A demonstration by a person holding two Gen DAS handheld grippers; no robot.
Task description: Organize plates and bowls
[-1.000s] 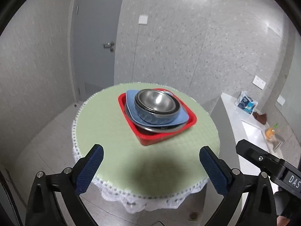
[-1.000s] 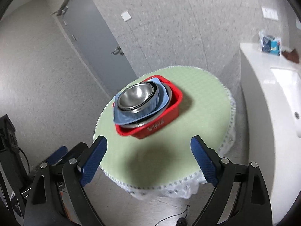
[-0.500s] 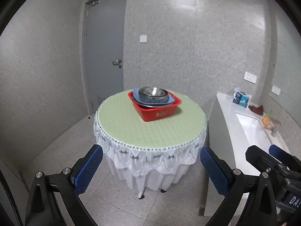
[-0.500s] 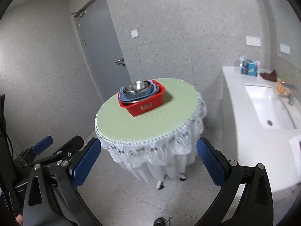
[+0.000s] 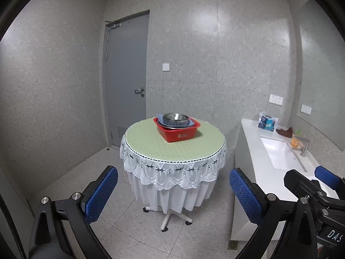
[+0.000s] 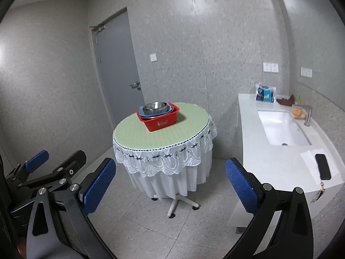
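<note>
A red basin (image 5: 180, 135) (image 6: 160, 123) stands on a round table with a green top (image 5: 151, 142) (image 6: 140, 135). In it lies a blue plate (image 5: 189, 123) (image 6: 141, 112) with a steel bowl (image 5: 175, 118) (image 6: 154, 107) stacked on top. My left gripper (image 5: 173, 186) is open and empty, well back from the table, above the floor. My right gripper (image 6: 171, 179) is open and empty too, also far from the table. The left gripper also shows at the left edge of the right wrist view.
A white counter (image 6: 278, 164) with a sink (image 6: 280, 127) runs along the right wall. On it are a phone (image 6: 322, 169), a snack packet (image 6: 265, 92) and a tap (image 6: 308, 116). A grey door (image 5: 127, 82) is behind the table. The table stands on a wheeled foot (image 5: 170, 215).
Both grippers have pulled far back from above the table; the table and basin now look small and distant. The stack in the basin has not moved.
</note>
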